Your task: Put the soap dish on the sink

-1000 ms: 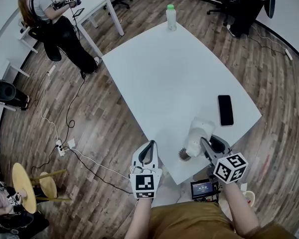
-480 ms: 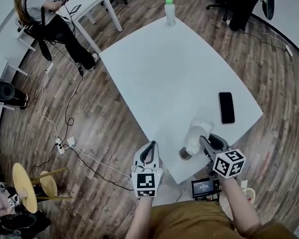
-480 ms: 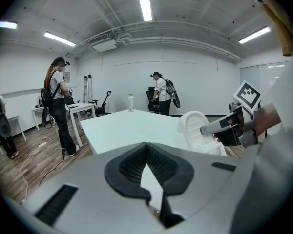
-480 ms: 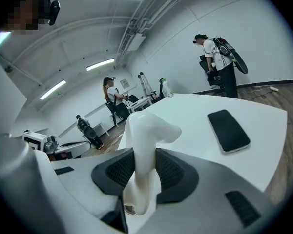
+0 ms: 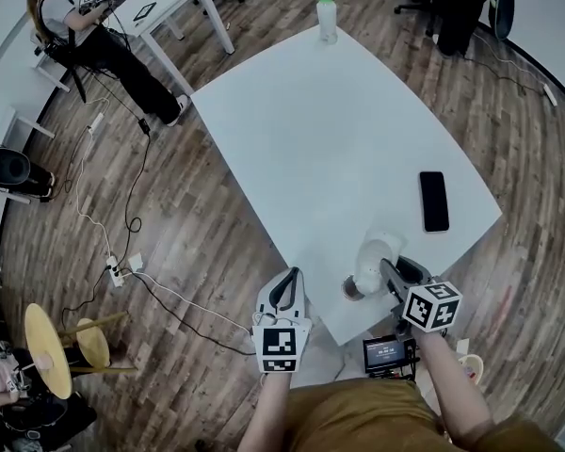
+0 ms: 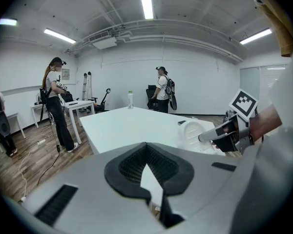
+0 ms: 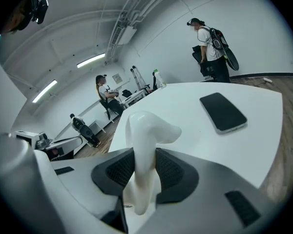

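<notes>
A white, ribbed soap dish (image 5: 375, 260) stands on its edge near the front corner of the white table (image 5: 311, 130). My right gripper (image 5: 388, 271) is shut on its rim. In the right gripper view the dish's white rim (image 7: 142, 145) is pinched between the black pads of the right gripper (image 7: 141, 168). A small dark round thing (image 5: 350, 292) lies beside the dish; I cannot tell what it is. My left gripper (image 5: 284, 281) hovers off the table's front edge, over the floor, shut and holding nothing (image 6: 149, 172). The soap dish (image 6: 191, 133) shows at its right.
A black phone (image 5: 434, 201) lies flat beyond the dish, also in the right gripper view (image 7: 223, 112). A green-capped bottle (image 5: 327, 17) stands at the far end. A small device with a screen (image 5: 386, 354) sits below the table corner. People stand at the back; cables cross the floor on the left.
Both grippers stay almost where they were, the right one still shut on the dish. The head view has shifted slightly, and the person at the back left has moved.
</notes>
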